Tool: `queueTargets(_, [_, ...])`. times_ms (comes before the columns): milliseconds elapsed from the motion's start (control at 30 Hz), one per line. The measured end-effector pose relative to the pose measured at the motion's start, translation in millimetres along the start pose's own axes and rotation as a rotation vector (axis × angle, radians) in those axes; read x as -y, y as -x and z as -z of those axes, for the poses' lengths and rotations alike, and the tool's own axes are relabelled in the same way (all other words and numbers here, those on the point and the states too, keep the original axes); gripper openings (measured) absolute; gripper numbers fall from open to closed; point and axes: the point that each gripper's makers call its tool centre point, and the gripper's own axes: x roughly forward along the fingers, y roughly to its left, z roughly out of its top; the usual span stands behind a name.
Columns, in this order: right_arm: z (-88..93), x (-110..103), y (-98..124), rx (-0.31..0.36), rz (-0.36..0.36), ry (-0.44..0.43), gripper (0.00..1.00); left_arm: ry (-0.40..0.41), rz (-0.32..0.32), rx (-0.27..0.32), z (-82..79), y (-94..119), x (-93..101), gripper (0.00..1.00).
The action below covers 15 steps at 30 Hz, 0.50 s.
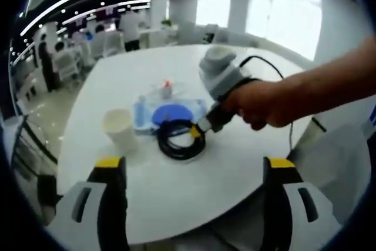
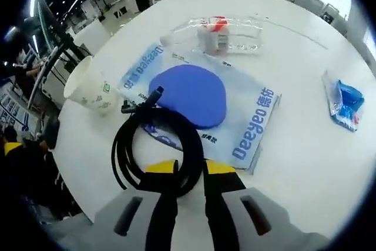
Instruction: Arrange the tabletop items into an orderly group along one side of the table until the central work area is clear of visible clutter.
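Observation:
A coiled black cable [image 2: 125, 145] lies on the white round table [image 2: 305, 163], partly over a Deeyeo wipes pack [image 2: 252, 123] with a blue disc [image 2: 191, 95] on top. My right gripper [image 2: 191, 170] is shut on the near side of the coil. In the left gripper view, the right gripper [image 1: 198, 129] reaches in from the right in a person's hand, its tips at the cable [image 1: 178, 140]. My left gripper [image 1: 195, 164] hangs open over the near table edge, holding nothing. A paper cup [image 2: 91, 93] stands left of the coil.
A clear bottle with a red cap [image 2: 226, 30] lies beyond the pack. A small blue packet [image 2: 346, 101] sits at the right. The paper cup [image 1: 119, 126] and blue disc [image 1: 173, 113] sit mid-table. Chairs, desks and people stand beyond the table.

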Motion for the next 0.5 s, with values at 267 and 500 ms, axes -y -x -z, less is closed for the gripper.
queueTargets(267, [0.6, 5.2, -1.1, 0.029, 0.000, 0.005, 0.11, 0.011, -0.004, 0.004, -0.1, 1.5, -1.6, 0.93])
queueTargets(500, [-3.1, 6.3, 5.8, 0.068, -0.002, 0.008, 0.07, 0.000, 0.000, -0.002, 1.2, 0.9, -0.3, 0.93])
